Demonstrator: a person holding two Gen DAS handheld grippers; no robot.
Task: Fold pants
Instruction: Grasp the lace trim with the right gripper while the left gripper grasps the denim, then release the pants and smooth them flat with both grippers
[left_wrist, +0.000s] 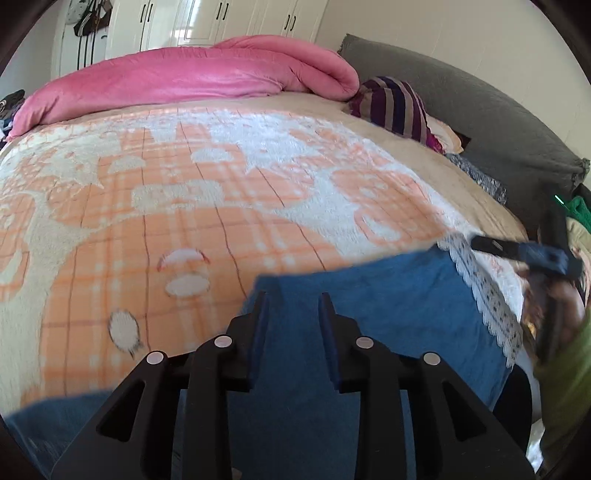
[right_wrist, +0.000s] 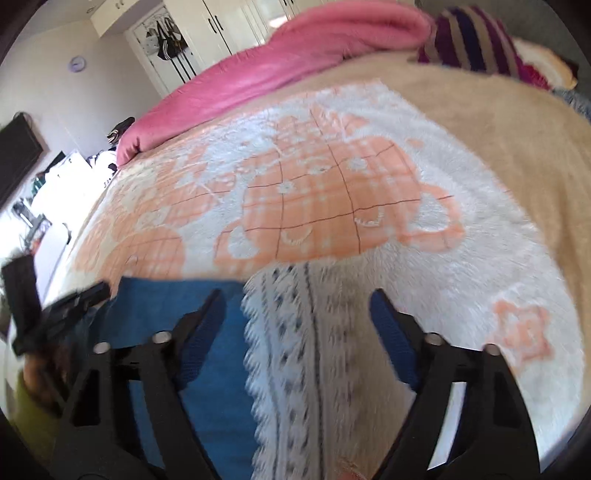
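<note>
The blue pants (left_wrist: 388, 306) lie on the bed near its front edge, with a white lace hem (left_wrist: 484, 295) along their right side. My left gripper (left_wrist: 293, 299) is open above the blue cloth and holds nothing. My right gripper (right_wrist: 297, 295) is wide open over the lace hem (right_wrist: 295, 350) and the blue cloth (right_wrist: 214, 369), empty. The right gripper also shows in the left wrist view (left_wrist: 524, 251) at the right edge. The left gripper shows in the right wrist view (right_wrist: 77, 295) at the left.
An orange and white plush blanket (left_wrist: 221, 206) covers the bed. A rolled pink quilt (left_wrist: 207, 77) lies along the far side. A striped purple pillow (left_wrist: 395, 103) sits by the grey headboard (left_wrist: 498, 122). White wardrobes (left_wrist: 221, 18) stand behind.
</note>
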